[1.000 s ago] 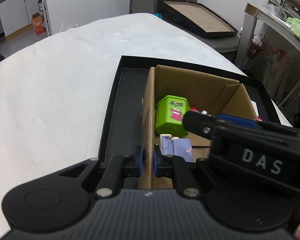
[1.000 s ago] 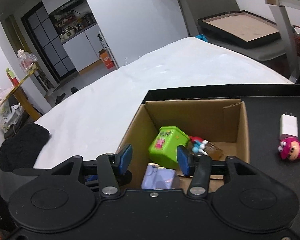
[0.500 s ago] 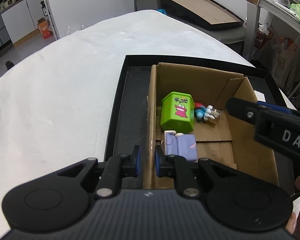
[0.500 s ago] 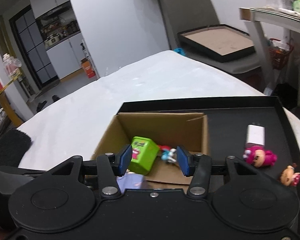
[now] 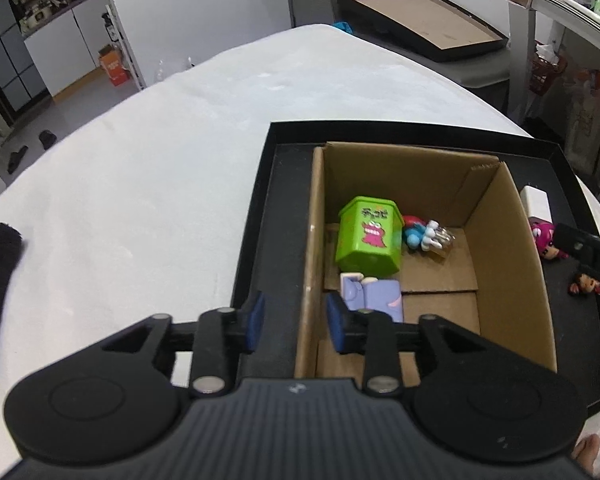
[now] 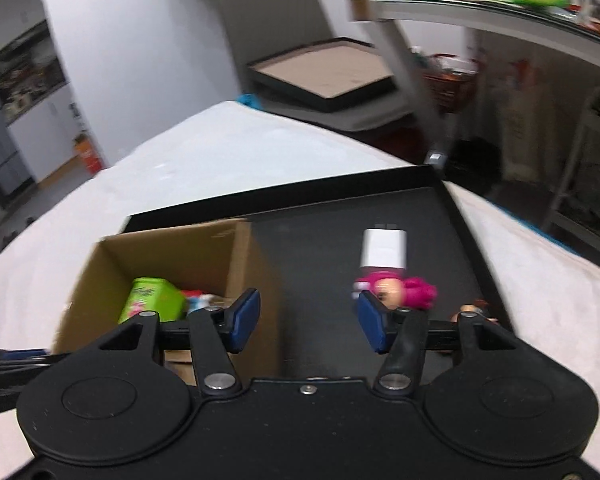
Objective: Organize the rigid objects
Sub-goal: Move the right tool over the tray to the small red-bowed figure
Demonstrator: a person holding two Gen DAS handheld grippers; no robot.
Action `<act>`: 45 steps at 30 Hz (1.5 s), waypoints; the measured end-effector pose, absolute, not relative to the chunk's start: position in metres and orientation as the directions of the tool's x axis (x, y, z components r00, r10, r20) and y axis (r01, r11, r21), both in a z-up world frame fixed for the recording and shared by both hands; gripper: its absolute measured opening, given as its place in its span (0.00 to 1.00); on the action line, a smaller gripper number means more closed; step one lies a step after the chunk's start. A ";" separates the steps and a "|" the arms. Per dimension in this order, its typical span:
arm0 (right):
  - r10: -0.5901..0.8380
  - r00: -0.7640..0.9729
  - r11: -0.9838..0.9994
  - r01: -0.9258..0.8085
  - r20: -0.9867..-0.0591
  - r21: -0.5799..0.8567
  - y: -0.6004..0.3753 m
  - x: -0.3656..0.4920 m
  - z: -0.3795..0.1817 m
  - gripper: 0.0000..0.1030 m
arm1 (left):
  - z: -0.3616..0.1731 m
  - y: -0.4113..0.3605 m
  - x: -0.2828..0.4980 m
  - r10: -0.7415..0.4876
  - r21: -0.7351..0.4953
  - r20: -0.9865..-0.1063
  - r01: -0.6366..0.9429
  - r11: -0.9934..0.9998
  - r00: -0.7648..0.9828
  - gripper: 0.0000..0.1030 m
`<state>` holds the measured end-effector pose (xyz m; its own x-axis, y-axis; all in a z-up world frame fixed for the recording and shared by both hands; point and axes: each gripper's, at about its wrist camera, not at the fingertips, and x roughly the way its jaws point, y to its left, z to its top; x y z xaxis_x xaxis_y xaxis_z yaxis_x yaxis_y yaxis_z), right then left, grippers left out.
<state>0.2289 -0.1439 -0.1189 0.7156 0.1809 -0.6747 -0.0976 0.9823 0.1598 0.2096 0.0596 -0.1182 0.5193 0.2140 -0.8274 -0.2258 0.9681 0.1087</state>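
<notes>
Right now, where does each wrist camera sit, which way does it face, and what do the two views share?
Left wrist: on the left gripper, looking steeply down at the cardboard box; its jaws, just opened, straddle the box's left wall without pressing. The right gripper's tip and a fingertip show at the right edge.
Right wrist: on the right gripper, open and empty, facing the black tray, white charger and pink figure.
Shared: box, green container, tray, charger, pink figure.
</notes>
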 end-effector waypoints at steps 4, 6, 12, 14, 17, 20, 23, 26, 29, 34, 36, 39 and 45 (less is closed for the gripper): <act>0.157 0.721 0.984 -0.054 -0.675 0.170 -0.158 0.230 -0.121 0.53 | -0.116 0.060 0.211 0.252 0.141 -0.820 -0.245 0.959 0.514 0.45; 0.141 0.723 0.985 -0.037 -0.677 0.166 -0.163 0.229 -0.122 0.53 | -0.115 0.060 0.211 0.264 0.151 -0.818 -0.252 0.956 0.512 0.46; 0.082 0.715 0.990 0.023 -0.695 0.141 -0.171 0.227 -0.130 0.53 | -0.110 0.054 0.210 0.299 0.184 -0.805 -0.263 0.947 0.513 0.53; 0.048 0.705 0.990 0.058 -0.707 0.125 -0.174 0.227 -0.134 0.53 | -0.109 0.050 0.210 0.324 0.208 -0.798 -0.272 0.940 0.508 0.59; 0.035 0.687 0.986 0.093 -0.725 0.135 -0.180 0.226 -0.141 0.53 | -0.108 0.045 0.210 0.335 0.223 -0.794 -0.270 0.937 0.507 0.64; 0.020 0.670 0.981 0.130 -0.742 0.145 -0.186 0.226 -0.147 0.59 | -0.108 0.039 0.211 0.350 0.240 -0.787 -0.269 0.933 0.508 0.68; -0.004 0.664 0.974 0.173 -0.748 0.148 -0.190 0.223 -0.152 0.66 | -0.108 0.035 0.211 0.360 0.253 -0.780 -0.268 0.930 0.512 0.70; -0.008 0.649 0.968 0.197 -0.761 0.158 -0.194 0.224 -0.158 0.66 | -0.108 0.032 0.213 0.367 0.261 -0.775 -0.268 0.927 0.515 0.72; -0.007 0.631 0.957 0.228 -0.776 0.176 -0.201 0.227 -0.165 0.66 | -0.109 0.030 0.216 0.373 0.268 -0.773 -0.269 0.925 0.513 0.73; -0.026 0.600 0.935 0.297 -0.799 0.192 -0.214 0.235 -0.178 0.66 | -0.113 0.027 0.222 0.381 0.287 -0.772 -0.256 0.923 0.509 0.73; -0.029 0.594 0.927 0.317 -0.804 0.201 -0.218 0.238 -0.183 0.66 | -0.115 0.027 0.227 0.380 0.288 -0.775 -0.253 0.924 0.505 0.73; -0.024 0.586 0.921 0.329 -0.810 0.210 -0.221 0.244 -0.192 0.65 | -0.118 0.025 0.234 0.384 0.297 -0.775 -0.248 0.922 0.502 0.73; -0.028 0.595 0.907 0.353 -0.803 0.231 -0.228 0.253 -0.197 0.60 | -0.123 0.021 0.243 0.380 0.298 -0.780 -0.238 0.924 0.497 0.73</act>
<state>0.2528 -0.2282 -0.1966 0.5951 -0.0276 -0.8032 0.3535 0.9065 0.2308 0.2434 0.0208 -0.1225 0.4971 0.3801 -0.7800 -0.2385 0.9242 0.2983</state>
